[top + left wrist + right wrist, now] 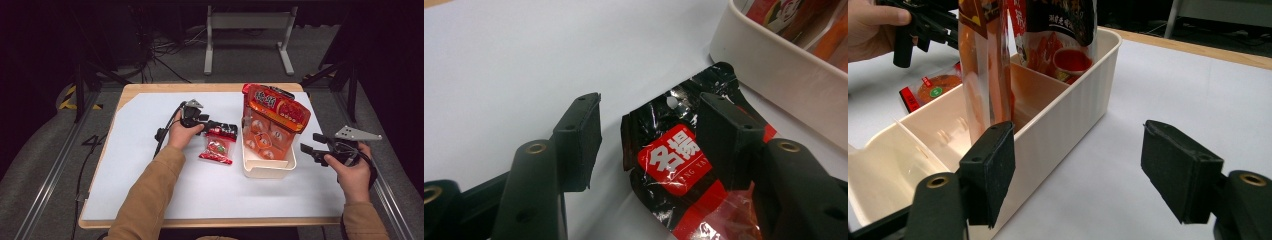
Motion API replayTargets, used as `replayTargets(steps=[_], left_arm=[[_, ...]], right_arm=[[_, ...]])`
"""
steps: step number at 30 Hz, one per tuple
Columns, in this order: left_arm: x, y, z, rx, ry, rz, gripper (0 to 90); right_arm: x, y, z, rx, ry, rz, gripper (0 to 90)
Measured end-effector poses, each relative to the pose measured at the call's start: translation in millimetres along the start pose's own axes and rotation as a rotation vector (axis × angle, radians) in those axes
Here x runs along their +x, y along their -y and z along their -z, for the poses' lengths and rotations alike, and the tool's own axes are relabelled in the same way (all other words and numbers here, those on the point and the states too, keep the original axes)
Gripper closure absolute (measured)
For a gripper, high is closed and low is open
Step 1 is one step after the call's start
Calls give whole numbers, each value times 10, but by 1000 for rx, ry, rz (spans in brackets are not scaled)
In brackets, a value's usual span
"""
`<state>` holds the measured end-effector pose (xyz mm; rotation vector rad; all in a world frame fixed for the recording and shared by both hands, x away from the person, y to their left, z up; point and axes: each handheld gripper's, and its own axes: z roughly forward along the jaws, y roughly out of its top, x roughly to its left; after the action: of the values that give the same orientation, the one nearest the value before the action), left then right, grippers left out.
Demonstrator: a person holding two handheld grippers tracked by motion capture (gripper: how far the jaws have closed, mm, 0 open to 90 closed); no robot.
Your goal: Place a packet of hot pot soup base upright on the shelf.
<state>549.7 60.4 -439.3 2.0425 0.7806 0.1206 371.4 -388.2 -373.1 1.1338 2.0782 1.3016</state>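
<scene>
Fingers [581, 135] released, straddling snack packet [674, 165] | packet: flat, glossy black-red, crinkled

A: From where does the high view look?
B: From above the near edge, forward and down on the whole counter [150, 200].
A: And the gripper views?
B: Both sit low and close; both share the white bin [774, 65] with it.

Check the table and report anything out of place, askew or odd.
One thing stands out: the small snack packet lies loose on the white table cover, beside the cream bin rather than in it. The big orange bag in the bin leans back and juts well above its rim. Nothing looks spilled or torn.
</scene>
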Motion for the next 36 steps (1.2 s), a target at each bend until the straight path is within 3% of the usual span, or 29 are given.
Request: replayTargets(steps=[6, 18, 22, 26, 30, 36], left_arm=[[3, 25, -42, 25, -13, -5, 469], [-15, 65, -108, 54, 10, -15, 559], [-29, 64, -101, 52, 23, -13, 639], [-30, 51, -60, 69, 3, -14, 729], [-30, 52, -43, 78, 10, -15, 857], [-43, 51, -54, 89, 27, 0, 899]], right_arm=[[3, 3, -11, 3, 0, 1, 302], [-2, 5, -6, -3, 3, -4, 300], [-4, 3, -6, -4, 5, 0, 301], [-6, 0, -16, -2, -3, -8, 302], [-14, 0, -18, 0, -3, -6, 311], [-13, 1, -24, 1, -6, -6, 318]])
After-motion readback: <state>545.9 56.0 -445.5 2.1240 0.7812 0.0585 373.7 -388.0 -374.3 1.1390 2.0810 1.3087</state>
